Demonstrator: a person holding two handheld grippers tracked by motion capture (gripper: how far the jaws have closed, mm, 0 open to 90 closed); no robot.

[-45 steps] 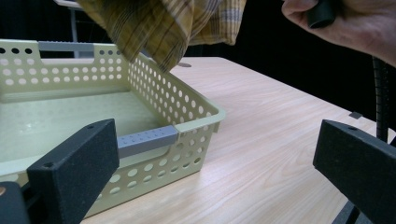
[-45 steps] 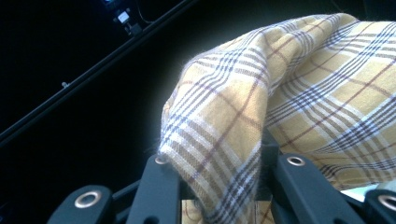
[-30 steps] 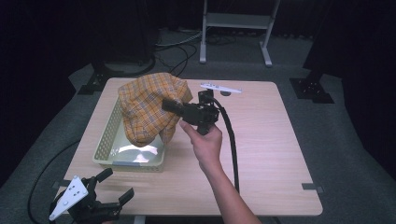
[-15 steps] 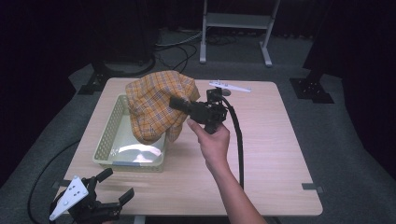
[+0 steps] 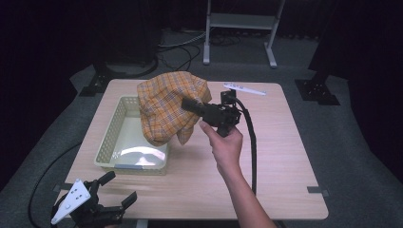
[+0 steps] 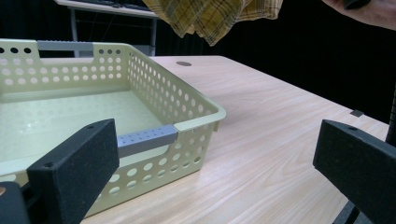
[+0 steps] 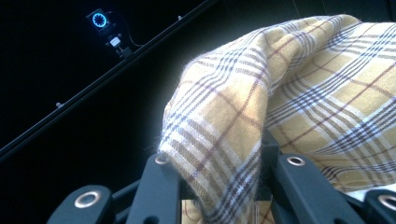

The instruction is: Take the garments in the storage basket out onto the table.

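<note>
Cloth (image 5: 166, 107), a yellow plaid piece, hangs bunched from my right gripper (image 5: 190, 103), whose jaws are clenched on a fold of it; in the right gripper view the fabric (image 7: 289, 107) spills out from between the two black jaws and drapes off to one side. The hand (image 5: 227, 145) behind that gripper holds it lifted above the table (image 5: 266, 161), pointing level, with the cable looping back along the forearm. Below the hanging cloth and a little to the near side of the gripper's tip sits the pale green basket (image 5: 108, 142) (perforated walls, grey handle strips), and the cloth's lower folds hang over its far corner; I cannot tell whether they touch the rim. My left gripper (image 5: 111, 197) is released, jaws spread wide with nothing between them, resting low at the table's near edge. Just ahead of its jaws is the basket (image 6: 187, 116), and the cloth (image 6: 210, 16) hangs farther beyond and above. Beyond the right gripper lies a small white strip (image 5: 244, 88).
</note>
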